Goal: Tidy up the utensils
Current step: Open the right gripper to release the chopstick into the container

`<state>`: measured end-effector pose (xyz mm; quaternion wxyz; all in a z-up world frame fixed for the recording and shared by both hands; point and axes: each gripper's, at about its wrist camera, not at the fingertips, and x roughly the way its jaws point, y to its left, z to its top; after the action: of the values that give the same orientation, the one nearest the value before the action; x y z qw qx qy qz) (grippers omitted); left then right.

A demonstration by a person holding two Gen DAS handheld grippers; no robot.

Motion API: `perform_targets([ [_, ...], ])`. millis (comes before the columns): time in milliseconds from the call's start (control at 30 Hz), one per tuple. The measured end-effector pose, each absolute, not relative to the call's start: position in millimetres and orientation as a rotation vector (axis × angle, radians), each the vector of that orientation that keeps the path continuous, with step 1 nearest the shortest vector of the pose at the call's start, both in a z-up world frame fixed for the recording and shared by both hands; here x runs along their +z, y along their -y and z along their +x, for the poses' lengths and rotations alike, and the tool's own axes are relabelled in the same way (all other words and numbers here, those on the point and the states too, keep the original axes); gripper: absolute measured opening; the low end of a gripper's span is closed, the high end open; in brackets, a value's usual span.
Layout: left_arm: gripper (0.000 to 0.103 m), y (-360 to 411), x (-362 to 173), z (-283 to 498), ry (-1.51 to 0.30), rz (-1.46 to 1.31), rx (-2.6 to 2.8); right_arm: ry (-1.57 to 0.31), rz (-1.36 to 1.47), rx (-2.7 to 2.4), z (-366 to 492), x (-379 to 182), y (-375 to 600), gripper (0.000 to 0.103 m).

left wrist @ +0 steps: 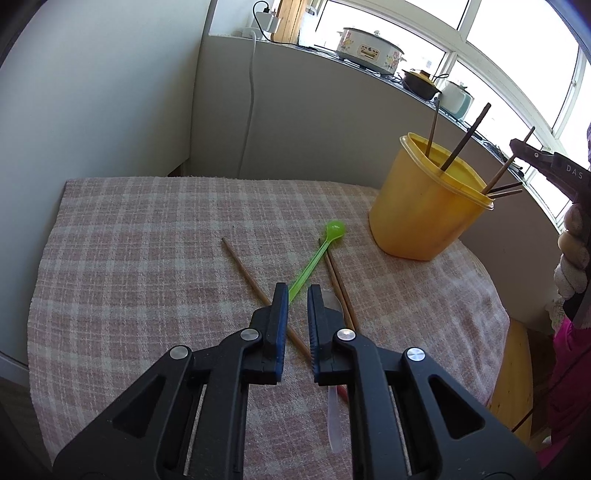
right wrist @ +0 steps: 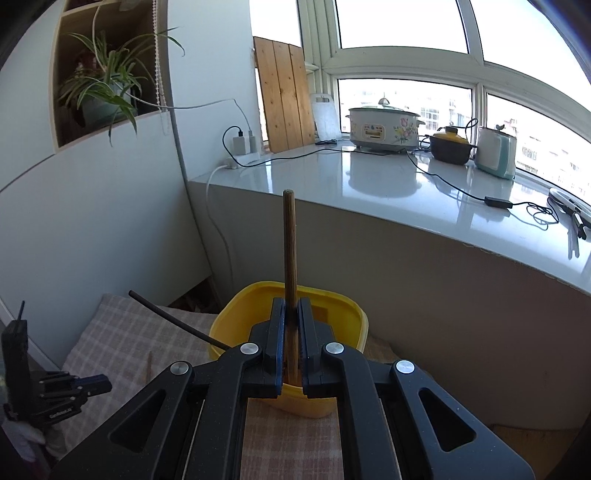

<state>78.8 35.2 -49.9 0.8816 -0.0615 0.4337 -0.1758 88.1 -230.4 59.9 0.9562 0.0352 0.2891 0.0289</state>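
Strong daylight pours through the windows (right wrist: pixel 406 26), which blow out to near white in both views. The glossy countertop (right wrist: pixel 369 184) mirrors the panes and the slow cooker (right wrist: pixel 384 125). Soft shadows fall on the checked cloth (left wrist: pixel 147 240). Fisheye distortion bends the window frames and walls, and dark vignetting rings the corners. Focus is sharp throughout, without motion blur.
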Motion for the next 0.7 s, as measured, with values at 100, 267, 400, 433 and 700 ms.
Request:
perform_targets([
  [100, 0.012, -34.8, -51.7, 79.4, -0.908, -0.131, -0.365, -0.577, 0.074, 0.048, 86.4, 62.3, 231.3, 0.031],
  [267, 0.012, -31.5, -53.6, 79.0, -0.911, -0.121, -0.368, -0.555, 0.073, 0.047, 80.7, 67.0, 231.8, 0.041],
  [400, 0.012, -25.4, -57.2, 85.2, -0.921, -0.100, -0.380, -0.549, 0.083, 0.064, 73.8, 67.8, 228.8, 0.041],
  [433, 0.012, -22.2, -58.0, 87.3, -0.925, -0.092, -0.384, -0.549, 0.088, 0.070, 71.5, 67.0, 227.8, 0.041],
  [700, 0.012, 5.3, -69.6, 109.5, -0.964, -0.007, -0.433, -0.590, 0.093, 0.117, 44.9, 48.2, 218.7, 0.041],
])
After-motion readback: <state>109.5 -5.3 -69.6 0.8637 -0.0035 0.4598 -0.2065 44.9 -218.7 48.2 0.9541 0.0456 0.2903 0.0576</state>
